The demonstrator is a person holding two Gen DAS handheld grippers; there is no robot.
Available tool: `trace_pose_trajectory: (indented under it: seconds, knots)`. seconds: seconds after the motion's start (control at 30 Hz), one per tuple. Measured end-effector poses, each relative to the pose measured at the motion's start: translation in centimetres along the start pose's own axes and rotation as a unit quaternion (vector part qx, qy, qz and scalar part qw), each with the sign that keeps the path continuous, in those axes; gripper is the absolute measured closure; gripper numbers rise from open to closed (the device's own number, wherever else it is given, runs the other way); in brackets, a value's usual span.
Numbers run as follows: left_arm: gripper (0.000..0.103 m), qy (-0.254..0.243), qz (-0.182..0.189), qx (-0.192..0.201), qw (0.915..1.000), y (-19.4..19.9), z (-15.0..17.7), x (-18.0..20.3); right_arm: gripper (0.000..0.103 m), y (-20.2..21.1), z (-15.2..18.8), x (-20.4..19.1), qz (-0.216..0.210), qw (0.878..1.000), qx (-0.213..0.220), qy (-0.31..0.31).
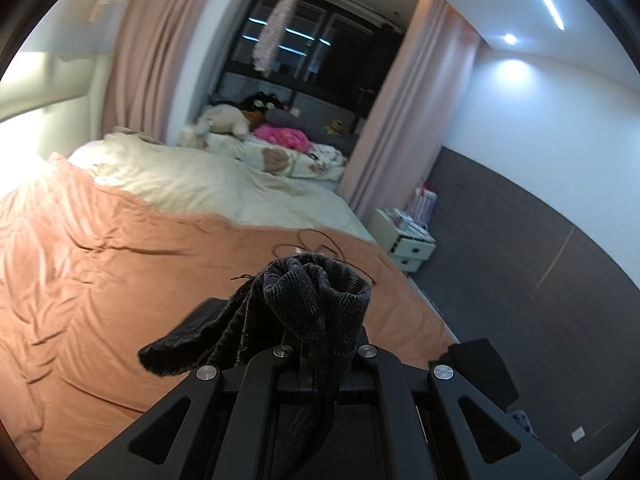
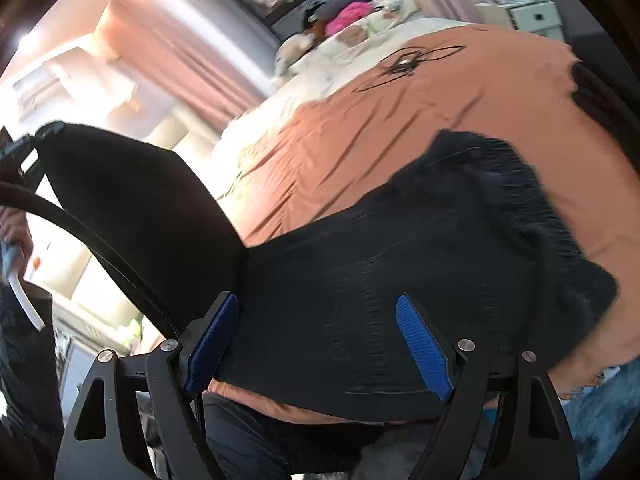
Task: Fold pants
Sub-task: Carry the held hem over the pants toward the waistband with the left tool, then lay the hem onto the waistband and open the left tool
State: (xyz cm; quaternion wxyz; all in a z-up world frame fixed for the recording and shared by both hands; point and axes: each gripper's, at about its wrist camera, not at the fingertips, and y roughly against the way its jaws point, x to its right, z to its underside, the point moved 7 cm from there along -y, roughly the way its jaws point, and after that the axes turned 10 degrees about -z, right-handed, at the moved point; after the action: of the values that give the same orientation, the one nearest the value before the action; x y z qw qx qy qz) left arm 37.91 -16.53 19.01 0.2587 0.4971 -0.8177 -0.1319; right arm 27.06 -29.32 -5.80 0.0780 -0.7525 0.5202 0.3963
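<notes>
Pants (image 1: pixel 316 300), dark ribbed fabric, are bunched and clamped in the left claw (image 1: pixel 308 344), whose jaws are together on the cloth; the gathered end rises above the fingertips and a flap hangs off to the left in that view. The claw is held above the orange bedspread (image 1: pixel 120 280).

Right claw (image 2: pixel 320 340) stands with jaws apart, blue pads (image 2: pixel 424 344) exposed on both fingers. Nothing is pressed between them. Beyond the pads, in the right wrist view, the rest of the pants (image 2: pixel 420 240) lies spread over the orange bedspread (image 2: pixel 400 112), its far edge blurred; whether the fabric touches the pads cannot be told.

Cream bedding (image 1: pixel 200 180) covers the far half of the bed. A thin dark cord (image 2: pixel 404 64) lies in loops on the bedspread beyond the pants, apart from them. Stuffed toys (image 1: pixel 224 120) and a pink item (image 1: pixel 284 136) lie by the window end of the bed. A white nightstand (image 1: pixel 404 240) stands beside the bed on the dark floor (image 1: pixel 500 280). Pink curtains (image 1: pixel 148 60) flank the dark window (image 1: pixel 320 40).
</notes>
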Motion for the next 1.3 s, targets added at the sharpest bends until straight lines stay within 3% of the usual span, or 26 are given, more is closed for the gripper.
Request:
trace_pose_trajectory:
  seconds: [0.43,0.83,1.3]
  knots:
    - [0.099,-0.006,0.059,-0.098,0.9934,-9.4,7.4,9.4,0.022,9.7,1.9,3.8,0.029,0.994,0.094,-0.051]
    - [0.099,-0.015,0.110,-0.180,0.9774,-14.5,16.0,15.9,0.022,12.8,4.5,2.9,0.067,0.988,0.110,-0.087]
    - [0.099,-0.041,0.133,-0.261,0.9552,-19.0,25.7,21.6,0.022,14.2,5.9,3.0,0.089,0.982,0.116,-0.122]
